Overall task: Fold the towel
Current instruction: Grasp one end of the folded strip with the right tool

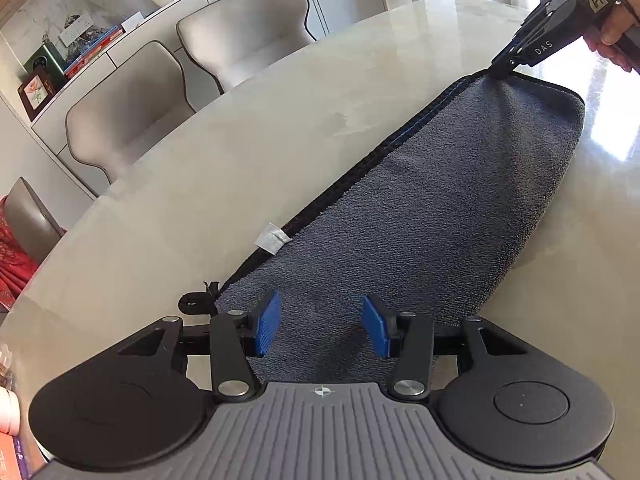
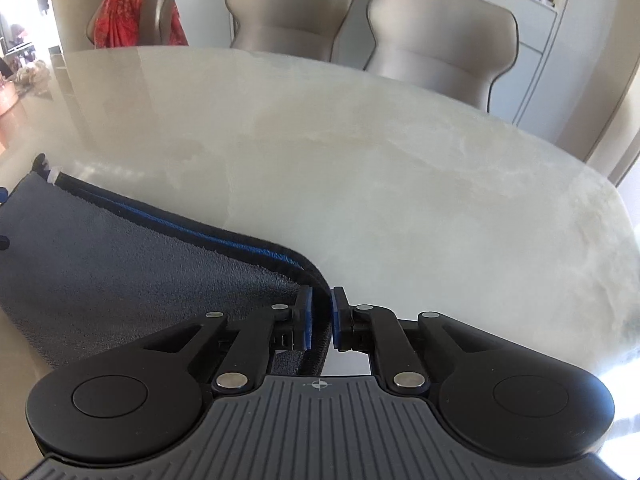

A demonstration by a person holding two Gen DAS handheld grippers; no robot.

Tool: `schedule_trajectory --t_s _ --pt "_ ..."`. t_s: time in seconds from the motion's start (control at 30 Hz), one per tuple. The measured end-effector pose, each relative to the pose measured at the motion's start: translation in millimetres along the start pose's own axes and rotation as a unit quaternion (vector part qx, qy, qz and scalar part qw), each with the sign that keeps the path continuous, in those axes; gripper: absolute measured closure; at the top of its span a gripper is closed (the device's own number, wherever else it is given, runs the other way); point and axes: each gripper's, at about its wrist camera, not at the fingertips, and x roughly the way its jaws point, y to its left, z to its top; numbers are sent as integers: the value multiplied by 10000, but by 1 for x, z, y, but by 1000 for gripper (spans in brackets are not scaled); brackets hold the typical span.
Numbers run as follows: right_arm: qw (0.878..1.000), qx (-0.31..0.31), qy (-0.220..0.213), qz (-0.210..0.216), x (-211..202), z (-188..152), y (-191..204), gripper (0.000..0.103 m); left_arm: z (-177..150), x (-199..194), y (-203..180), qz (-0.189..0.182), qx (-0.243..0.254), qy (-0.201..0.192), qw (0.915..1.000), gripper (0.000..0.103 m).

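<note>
Left wrist: left gripper point(image 1: 320, 330) spread wide, over towel point(image 1: 420, 208) end; on table point(image 1: 200, 168)
Right wrist: right gripper point(image 2: 320, 318) pinching towel point(image 2: 120, 264) corner hem

Bare table point(image 2: 360, 168) beyond towel point(image 1: 420, 208); chairs point(image 2: 436, 36) (apparently tucked in) behind.

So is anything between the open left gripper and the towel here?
Nothing visible. The left gripper hangs open right over the towel, with only grey cloth between its jaws. The right gripper is shut on the far corner.
</note>
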Motion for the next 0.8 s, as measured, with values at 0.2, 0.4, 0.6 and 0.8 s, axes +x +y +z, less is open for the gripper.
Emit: schedule_trajectory --t_s 0.2,0.4,0.6,0.8 --pt "9966 791 -230 77 -38 -27 -14 32 -2 -9 -4 -3 -78 -88 9999 53" --pt "9782 2035 -30 411 -58 -71 -22 58 -6 -11 -11 -56 -169 -100 9998 52" --pt "9370 3410 -29 758 -55 -105 -31 66 -9 -8 -10 -62 -377 -7 9993 52" --pt "9005 4198 -78 1137 -44 -111 -35 65 -10 -5 -1 -96 -953 146 9953 50"
